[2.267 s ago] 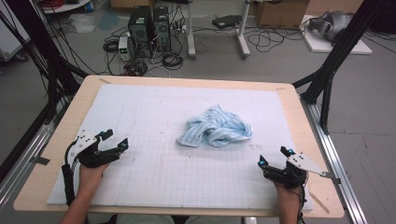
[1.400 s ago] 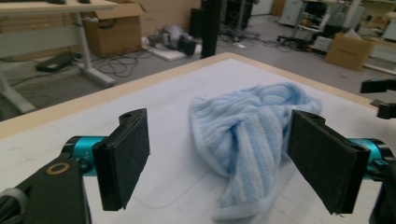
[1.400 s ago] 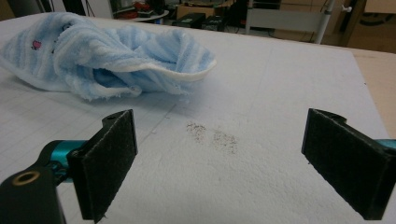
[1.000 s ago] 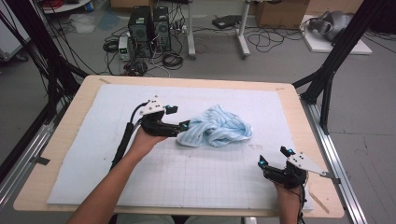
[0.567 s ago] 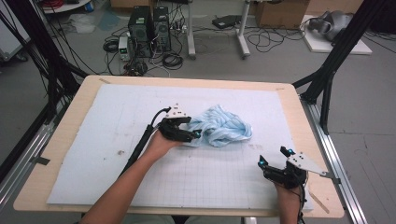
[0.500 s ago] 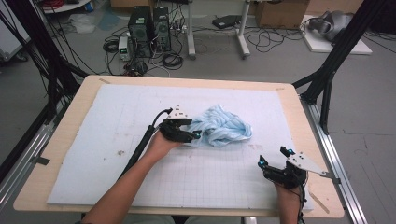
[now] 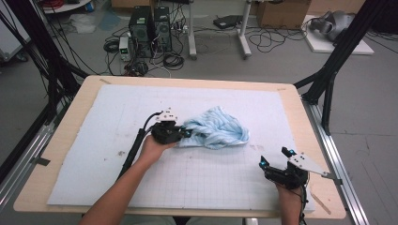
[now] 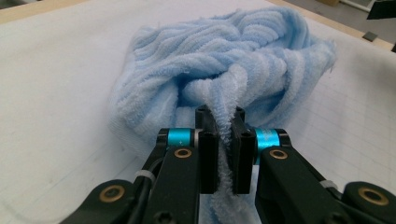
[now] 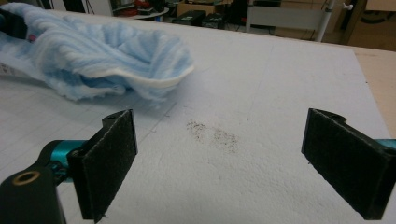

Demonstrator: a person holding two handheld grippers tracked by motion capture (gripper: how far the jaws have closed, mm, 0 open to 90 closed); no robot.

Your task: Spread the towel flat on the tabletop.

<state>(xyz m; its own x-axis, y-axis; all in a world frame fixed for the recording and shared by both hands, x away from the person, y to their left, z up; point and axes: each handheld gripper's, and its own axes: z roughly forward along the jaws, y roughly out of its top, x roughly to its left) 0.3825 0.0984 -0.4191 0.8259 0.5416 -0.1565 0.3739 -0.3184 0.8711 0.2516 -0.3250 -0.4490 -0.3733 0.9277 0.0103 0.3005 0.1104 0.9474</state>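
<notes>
A crumpled light-blue towel [image 7: 217, 132] lies in a heap near the middle of the white mat [image 7: 108, 122]. My left gripper [image 7: 184, 133] sits at the towel's left edge, and in the left gripper view [image 8: 225, 140] its jaws are shut on a fold of the towel [image 8: 224, 70] that runs between the pads. My right gripper [image 7: 276, 158] rests at the mat's near right corner, well apart from the towel. In the right gripper view [image 9: 223, 158] its jaws stand wide open with bare mat between them and the towel [image 9: 98, 51] at upper left.
The mat covers a wooden table [image 7: 305, 122] framed by black struts [image 7: 335, 56]. A dark speckled stain [image 9: 212, 133] marks the mat in front of the right gripper. Computers [image 7: 150, 23] and cables lie on the floor beyond the far edge.
My left gripper has travelled from the near left of the mat to the towel's left edge and closed on a fold. The right gripper has stayed still.
</notes>
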